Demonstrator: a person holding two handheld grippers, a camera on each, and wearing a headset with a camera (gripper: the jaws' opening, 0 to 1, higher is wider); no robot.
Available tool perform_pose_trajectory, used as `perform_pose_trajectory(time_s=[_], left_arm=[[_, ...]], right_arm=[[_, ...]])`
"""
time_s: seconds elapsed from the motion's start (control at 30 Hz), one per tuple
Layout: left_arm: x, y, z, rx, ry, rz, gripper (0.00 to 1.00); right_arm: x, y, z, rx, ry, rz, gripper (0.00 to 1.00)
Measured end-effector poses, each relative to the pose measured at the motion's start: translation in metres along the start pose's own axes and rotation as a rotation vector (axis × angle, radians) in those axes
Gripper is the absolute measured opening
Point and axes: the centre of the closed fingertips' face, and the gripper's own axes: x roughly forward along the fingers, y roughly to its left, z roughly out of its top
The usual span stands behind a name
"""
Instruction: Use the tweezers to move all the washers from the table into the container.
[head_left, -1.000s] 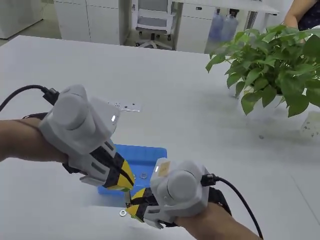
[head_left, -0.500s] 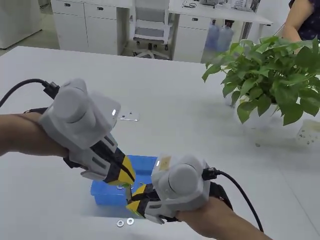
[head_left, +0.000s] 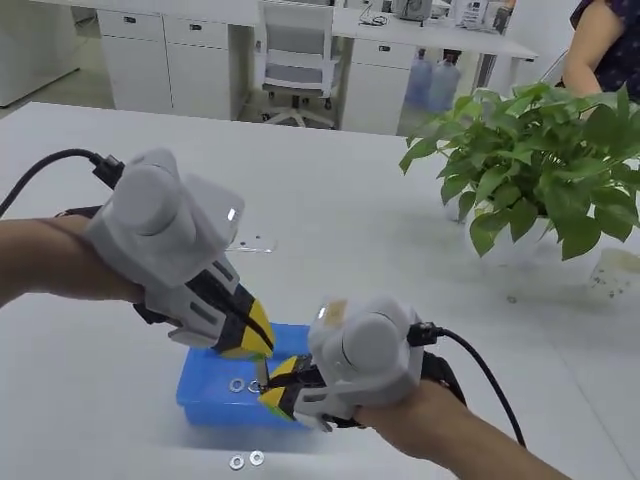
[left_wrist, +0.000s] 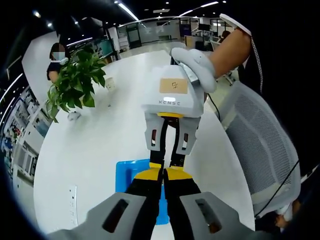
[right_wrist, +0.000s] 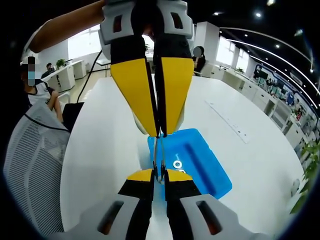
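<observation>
Both claws met low in the middle of the head view, tip to tip over the blue container. The left claw came down from the upper left, its yellow jaws pressed together. In the right gripper view they pinched the top end of the thin metal tweezers. The right claw pointed up from the lower right, its jaws likewise together, clamped on the tweezers' lower end. The tweezers ran straight between the two, above the container's near edge. Two washers lay inside the container, close beside the claw tips. Two loose washers sat side by side on the white worktop, just below the container at the bottom of the frame.
</observation>
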Motion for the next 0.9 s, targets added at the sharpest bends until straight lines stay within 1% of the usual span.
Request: perform_pose_trajectory(time_s=[0.13, 0.33, 0.6, 0.9], left_arm=[[0.001, 0.007, -0.002, 0.002, 0.0, 0.016, 0.05], [0.003, 0.014, -0.009, -0.005, 0.002, 0.025, 0.05], [0.007, 0.022, -0.019, -0.012, 0.014, 0.024, 0.05], [0.017, 0.03, -0.028, -0.018, 0.029, 0.017, 0.05]], right_arm=[[0.003, -0.007, -0.001, 0.007, -0.006, -0.006, 0.09], [0.008, -0.014, -0.003, 0.014, -0.008, -0.008, 0.09], [0.017, -0.02, -0.007, 0.023, -0.008, 0.0, 0.09], [0.029, -0.03, -0.016, 0.044, -0.004, 0.005, 0.09]])
